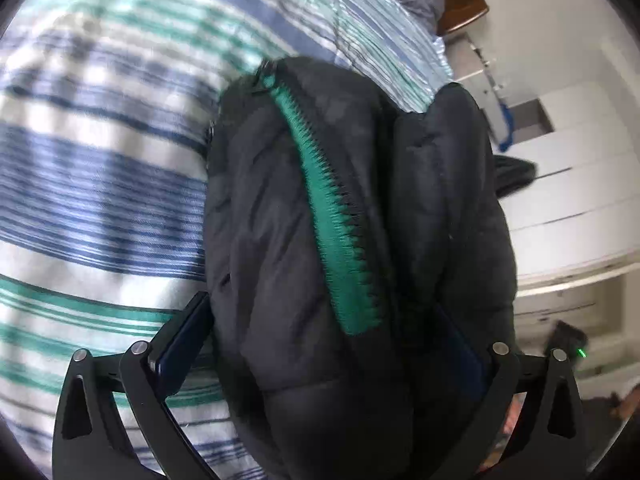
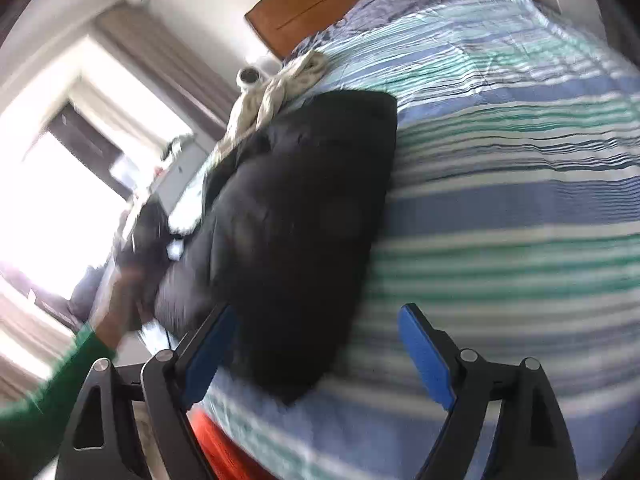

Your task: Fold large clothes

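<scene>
Both grippers work over the bed (image 2: 520,208): left gripper (image 1: 332,340) fingers clamp the black jacket (image 1: 280,220), right gripper (image 2: 316,344) fingers spread wide.

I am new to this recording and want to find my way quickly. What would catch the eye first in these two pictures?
First, the black puffy jacket with its bright green zipper band, bunched between the fingers of the left gripper. Beneath it spreads the bedcover, striped in blue, green and white. In the right wrist view the jacket lies along the bed's left edge, a cream garment beyond it, and the right gripper is open.
</scene>
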Demonstrator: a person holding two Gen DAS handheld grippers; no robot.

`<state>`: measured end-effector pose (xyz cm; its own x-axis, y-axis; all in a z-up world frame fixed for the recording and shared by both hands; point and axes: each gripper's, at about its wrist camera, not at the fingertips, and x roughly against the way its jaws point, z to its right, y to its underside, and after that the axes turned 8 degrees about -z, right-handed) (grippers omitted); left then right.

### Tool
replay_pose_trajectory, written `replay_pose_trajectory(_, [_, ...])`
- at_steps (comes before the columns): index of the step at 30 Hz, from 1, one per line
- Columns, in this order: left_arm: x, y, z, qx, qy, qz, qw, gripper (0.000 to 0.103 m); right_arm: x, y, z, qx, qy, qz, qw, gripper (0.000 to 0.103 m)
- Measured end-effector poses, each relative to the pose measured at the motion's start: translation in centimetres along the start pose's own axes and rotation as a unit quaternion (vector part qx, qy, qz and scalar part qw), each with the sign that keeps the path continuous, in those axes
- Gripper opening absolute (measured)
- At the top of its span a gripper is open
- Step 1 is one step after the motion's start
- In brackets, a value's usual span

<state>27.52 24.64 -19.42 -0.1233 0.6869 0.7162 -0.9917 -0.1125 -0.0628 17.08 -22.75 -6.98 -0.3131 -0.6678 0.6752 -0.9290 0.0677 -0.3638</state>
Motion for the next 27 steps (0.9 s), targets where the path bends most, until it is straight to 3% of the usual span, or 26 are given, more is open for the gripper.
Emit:
replay_pose_trajectory(2, [-0.6,0.2,-1.0,0.015,0.037,-0.012,0.9991,0.103,-1.8,-1.9,1.9,-0.037,-0.047,-0.007,0.998,0.086])
replay_pose_trajectory(6, [-0.8,0.5,-0.9,0.006,0.051,-0.017,0.9986,0.103,-6.4,-4.0,4.1,-0.083,-0.148,-0.047,0.984,0.086])
replay_pose_trajectory(7, [-0.5,1.0,-1.3,0.005,0.056,-0.02,0.9982,0.103,-7.3,-4.2,4.2,-0.087,-0.155,-0.052,0.983,0.086])
replay_pose_trajectory(11, [-0.8,0.4,-1.9,0.007,0.083,-0.028,0.9961,0.103,-10.6,-4.7,4.0,-0.052,-0.129,-0.083,0.987,0.089])
replay_pose_trajectory(17, [0.0,1.6,-2.0,-0.004,0.085,0.029,0.9959,0.103,-11.9,-4.6,5.3,-0.065,-0.154,-0.103,0.981,0.093])
replay_pose_trajectory(23, [0.1,1.1,-3.8,-0.028,0.137,0.001,0.9902,0.103,-12.9,-5.6,5.8,-0.075,-0.165,-0.135,0.974,0.095])
replay_pose_trajectory(27, [-0.6,1.0,-2.9,-0.037,0.111,-0.003,0.9931,0.103,-14.4,-6.3,4.3,-0.079,-0.174,-0.139,0.972,0.093])
